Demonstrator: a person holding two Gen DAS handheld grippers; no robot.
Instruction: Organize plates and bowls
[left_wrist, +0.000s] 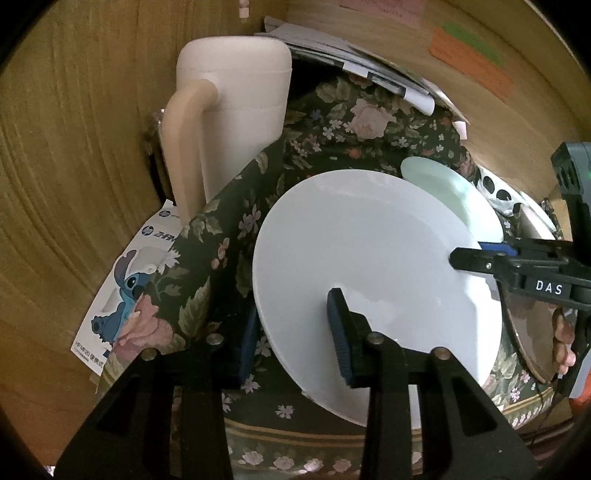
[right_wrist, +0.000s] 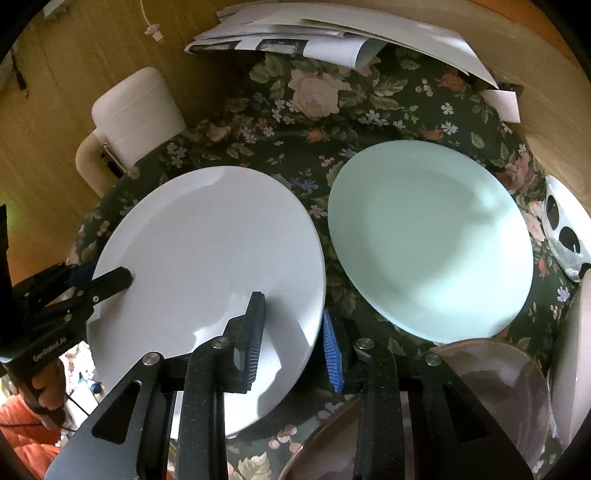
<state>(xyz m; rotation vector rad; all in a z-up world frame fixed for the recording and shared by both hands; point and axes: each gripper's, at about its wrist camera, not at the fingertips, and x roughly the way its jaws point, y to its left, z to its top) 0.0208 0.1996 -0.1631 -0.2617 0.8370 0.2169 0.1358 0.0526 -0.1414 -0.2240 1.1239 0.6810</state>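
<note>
At the bottom of the left wrist view, the left gripper (left_wrist: 295, 332) is clamped on the near rim of the white plate (left_wrist: 369, 258), one pad above and one below, so that the plate can be lifted by its edge. At the bottom of the right wrist view, the right gripper (right_wrist: 291, 343) is likewise closed on the plate's opposite rim (right_wrist: 214, 251), its blue-padded fingers (right_wrist: 330, 354) pinching the edge; a two-sided grip appears chosen to keep the wide plate level. The plate is held over the floral cloth (right_wrist: 295, 122) in the middle of both views. Just beside it, at centre right of the right wrist view, a pale green plate (right_wrist: 432, 236) lies flat on the cloth, probably the stacking place. A brownish dish (right_wrist: 491, 373) is seen at lower right. Farther back, a cream jug (right_wrist: 136, 110) stands at upper left and papers (right_wrist: 332, 40) lie along the top.
</note>
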